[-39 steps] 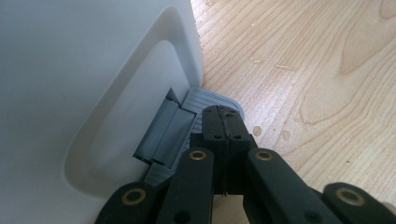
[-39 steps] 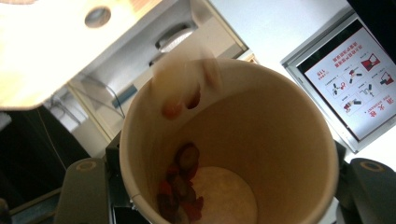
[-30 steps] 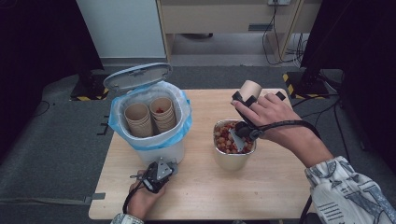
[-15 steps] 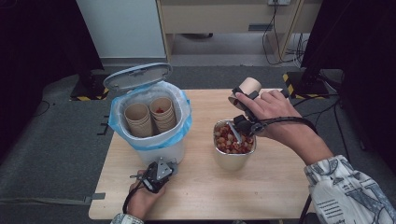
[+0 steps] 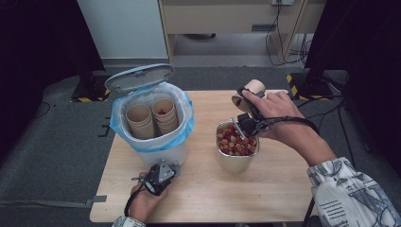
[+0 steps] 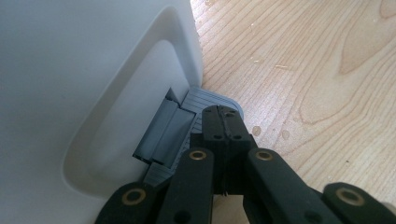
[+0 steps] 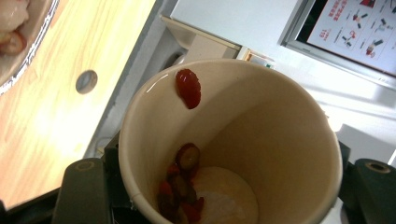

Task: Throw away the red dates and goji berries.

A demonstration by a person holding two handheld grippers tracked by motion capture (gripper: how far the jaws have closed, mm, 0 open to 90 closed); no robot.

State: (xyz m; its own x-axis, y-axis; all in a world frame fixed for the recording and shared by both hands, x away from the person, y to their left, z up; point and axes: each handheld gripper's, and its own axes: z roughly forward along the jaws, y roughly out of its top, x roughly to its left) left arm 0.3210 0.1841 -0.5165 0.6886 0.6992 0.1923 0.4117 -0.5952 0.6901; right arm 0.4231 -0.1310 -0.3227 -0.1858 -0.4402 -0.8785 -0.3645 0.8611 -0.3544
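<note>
wooden table (image 5: 279, 189), wall poster (image 7: 359, 28)

My hand hid most of my right gripper (image 5: 246, 105) from above. In its own view the paper cup (image 7: 233, 144) covered my jaws, and the bottom edge cut off the cup's base. The metal bowl (image 7: 21, 32) was cropped at the corner. The bin (image 6: 84, 93) ran past the frame.

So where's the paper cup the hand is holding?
In the high view, the paper cup is tipped in the right tool, on the table's right side, just above the metal bowl of red bits.
</note>
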